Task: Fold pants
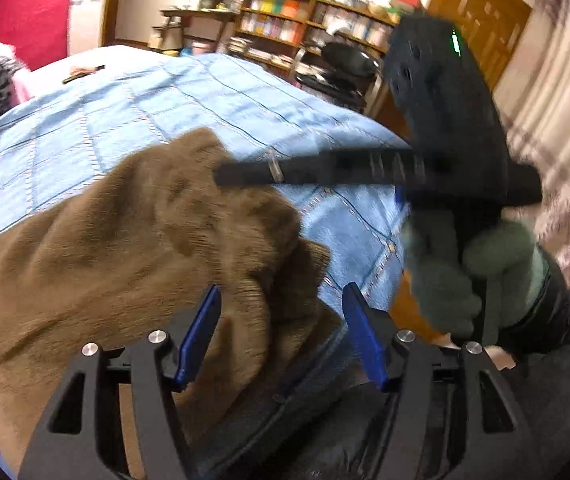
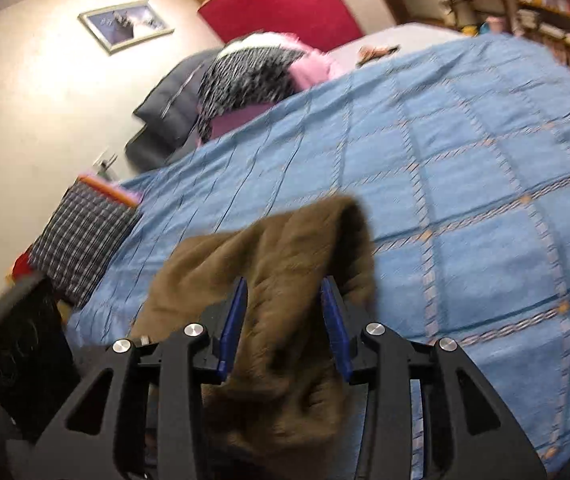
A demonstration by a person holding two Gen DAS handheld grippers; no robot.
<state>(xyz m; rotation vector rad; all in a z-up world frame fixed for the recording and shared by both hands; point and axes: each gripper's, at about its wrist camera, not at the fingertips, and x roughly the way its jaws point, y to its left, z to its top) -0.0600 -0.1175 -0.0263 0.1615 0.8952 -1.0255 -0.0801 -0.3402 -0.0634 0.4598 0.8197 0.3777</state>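
Observation:
The brown fleece pants [image 1: 133,248] lie bunched on the blue checked bedspread [image 1: 213,92] near the bed's front edge. My left gripper [image 1: 281,300] is open, its blue pads either side of a fold of the pants without pinching it. In the left wrist view the right gripper's black body [image 1: 445,128] is held by a green-gloved hand to the right, its fingers over the pants. In the right wrist view the pants [image 2: 285,264] run between my right gripper's [image 2: 285,296] blue pads, which stand apart; cloth fills the gap.
Pillows and a pink and black-white blanket heap [image 2: 253,68] lie at the bed's head. A checked cushion [image 2: 81,240] and a black box [image 2: 21,356] sit at the bed's left side. Bookshelves [image 1: 309,20], a chair [image 1: 345,68] and a wooden door [image 1: 481,16] stand beyond the bed.

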